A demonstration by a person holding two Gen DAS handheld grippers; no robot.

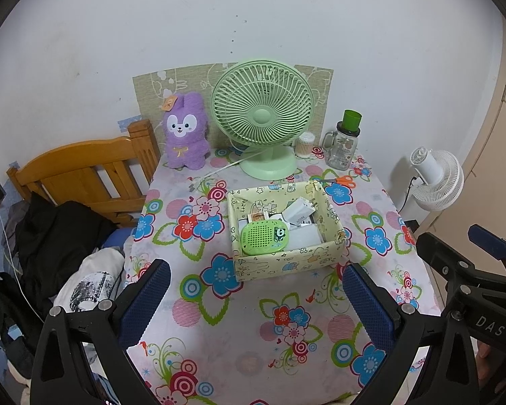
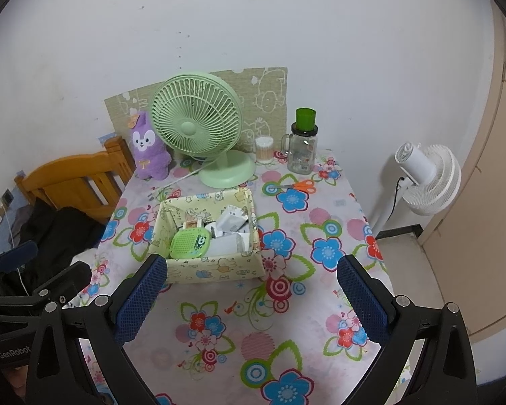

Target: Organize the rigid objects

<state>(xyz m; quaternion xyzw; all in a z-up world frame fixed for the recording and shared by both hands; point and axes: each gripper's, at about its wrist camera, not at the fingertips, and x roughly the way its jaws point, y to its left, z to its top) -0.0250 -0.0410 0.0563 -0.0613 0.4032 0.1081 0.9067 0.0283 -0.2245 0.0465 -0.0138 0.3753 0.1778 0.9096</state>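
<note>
yellow box point(image 1: 288, 265), green speaker point(image 1: 264, 236) + chargers point(image 1: 300, 214) inside

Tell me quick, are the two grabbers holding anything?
Left gripper: jaws open, holding nothing, above the flowered tablecloth.
Right gripper: jaws open, holding nothing, near the yellow box.

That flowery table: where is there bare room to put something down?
The near half of the table, between the storage box and both open grippers, is free. So is the strip left of the box. The back edge is crowded: plush bunny, green fan, jar, scissors.
</note>
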